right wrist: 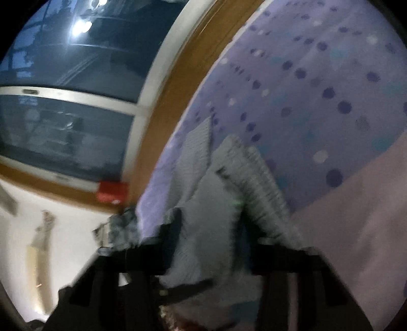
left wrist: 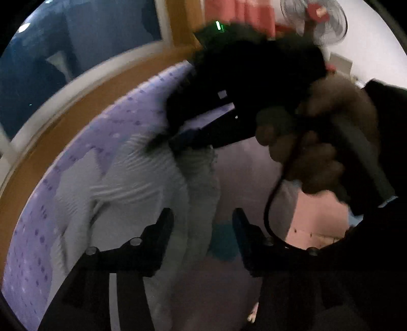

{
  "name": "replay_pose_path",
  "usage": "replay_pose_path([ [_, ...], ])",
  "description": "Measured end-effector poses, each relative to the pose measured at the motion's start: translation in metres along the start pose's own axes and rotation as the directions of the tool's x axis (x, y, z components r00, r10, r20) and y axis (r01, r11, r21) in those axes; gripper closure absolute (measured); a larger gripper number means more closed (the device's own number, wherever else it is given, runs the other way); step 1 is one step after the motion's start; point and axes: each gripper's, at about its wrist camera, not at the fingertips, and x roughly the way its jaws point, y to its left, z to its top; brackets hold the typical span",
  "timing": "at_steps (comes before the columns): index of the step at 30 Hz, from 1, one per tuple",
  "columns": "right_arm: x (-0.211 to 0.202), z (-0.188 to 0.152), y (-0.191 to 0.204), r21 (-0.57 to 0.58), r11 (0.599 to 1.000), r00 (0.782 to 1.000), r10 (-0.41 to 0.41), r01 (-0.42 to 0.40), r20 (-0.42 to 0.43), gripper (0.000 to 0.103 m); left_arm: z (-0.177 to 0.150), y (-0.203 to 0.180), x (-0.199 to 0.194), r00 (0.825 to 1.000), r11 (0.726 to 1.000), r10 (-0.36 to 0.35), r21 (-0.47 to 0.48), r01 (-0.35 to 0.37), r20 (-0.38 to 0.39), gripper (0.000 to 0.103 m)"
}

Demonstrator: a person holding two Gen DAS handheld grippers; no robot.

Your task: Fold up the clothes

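Note:
A pale grey ribbed garment (left wrist: 132,178) lies bunched on a lilac dotted sheet (left wrist: 33,229). In the left wrist view my left gripper (left wrist: 202,229) stands open low over it. A fold of the cloth and a teal patch (left wrist: 223,242) show in the gap, and neither pad presses on them. Higher up, a hand (left wrist: 318,152) holds my right gripper (left wrist: 178,141), which pinches the garment's upper edge. In the right wrist view the garment (right wrist: 211,203) fills the space between the right gripper (right wrist: 208,229) fingers and rises from there. Both views are blurred.
A wooden frame (left wrist: 76,101) and a dark window (left wrist: 51,51) run along the bed's far side. A fan (left wrist: 318,20) stands at the back right. A plain pink sheet (right wrist: 356,216) covers the near side. A red object (right wrist: 112,193) sits by the frame.

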Motion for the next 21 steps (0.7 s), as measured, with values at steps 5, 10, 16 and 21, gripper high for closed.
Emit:
replay_pose_path([
  [5,-0.032,-0.008,0.020,-0.073,0.995,0.982,-0.052,0.066,0.183,0.100,-0.048,0.056,-0.090,0.980,0.961,0.139,-0.258,-0.098,0.143,0.043],
  [10,-0.057,-0.013,0.032,-0.104,0.982,0.934,-0.112,0.155,0.340,0.100,-0.149,0.159,-0.114,0.954,0.645,0.271,-0.711,-0.280,-0.130,0.026],
  [16,-0.021,-0.011,0.012,-0.093,0.950,0.933,-0.270,0.299,0.236,0.099,-0.202,0.193,-0.118,0.978,0.409,0.098,-0.888,-0.208,-0.184,0.026],
  [21,-0.035,-0.011,0.008,-0.072,0.960,0.933,-0.243,0.270,0.264,0.098,-0.191,0.192,-0.111,0.984,0.380,0.019,-0.909,-0.169,-0.174,0.084],
])
